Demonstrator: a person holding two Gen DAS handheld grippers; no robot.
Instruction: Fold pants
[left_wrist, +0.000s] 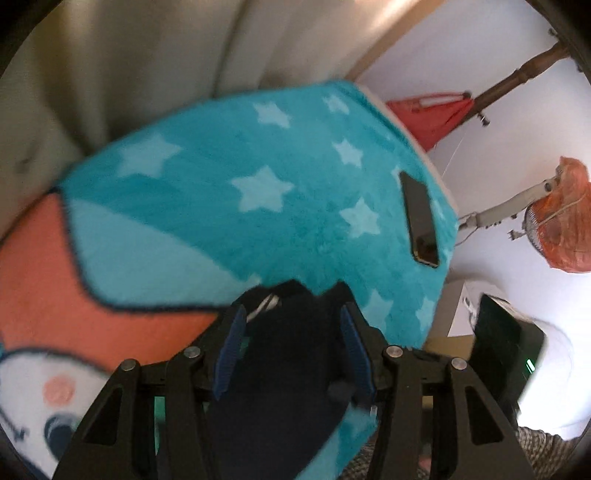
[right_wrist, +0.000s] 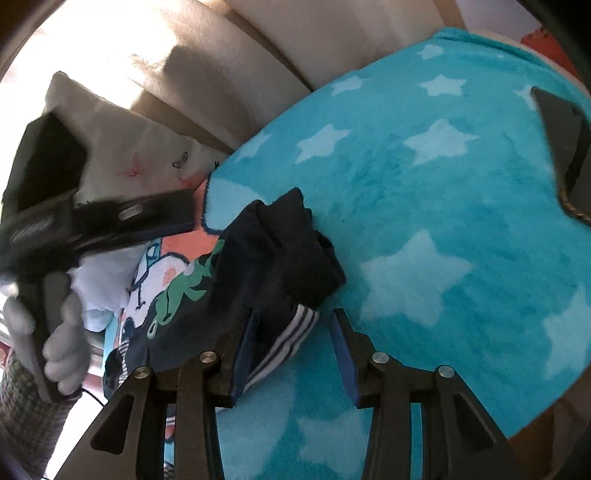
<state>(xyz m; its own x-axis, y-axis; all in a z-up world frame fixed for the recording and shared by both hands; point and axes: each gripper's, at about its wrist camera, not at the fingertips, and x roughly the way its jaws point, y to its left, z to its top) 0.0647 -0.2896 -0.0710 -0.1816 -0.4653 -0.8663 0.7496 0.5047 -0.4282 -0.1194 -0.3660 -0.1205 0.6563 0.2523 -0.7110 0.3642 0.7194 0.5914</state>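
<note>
My left gripper (left_wrist: 291, 314) has its jaws spread, and the dark navy pants (left_wrist: 291, 354) fill the space between the blue pads (left_wrist: 231, 347) — the cloth runs back under the fingers, but I cannot tell whether either pad presses on it. A white drawstring end shows near the left pad.

From the right wrist camera, my right gripper (right_wrist: 293, 334) also stands with jaws spread. The pants (right_wrist: 273, 258) lie bunched in a heap on the turquoise star blanket (right_wrist: 424, 229), with a striped cuff (right_wrist: 291, 332) lying just inside the left pad (right_wrist: 245, 354); the right pad is apart from the fabric. A green dinosaur print (right_wrist: 184, 288) shows on the garment's left part, which hangs over onto an orange and white cartoon blanket (right_wrist: 177, 243).

A dark phone (left_wrist: 421, 221) lies on the star blanket near its far edge, well apart from the pants. In the right wrist view a gloved hand (right_wrist: 55, 343) grips the handle of the other gripper at the left. Beige cushions (right_wrist: 192, 62) rise behind the blanket.
</note>
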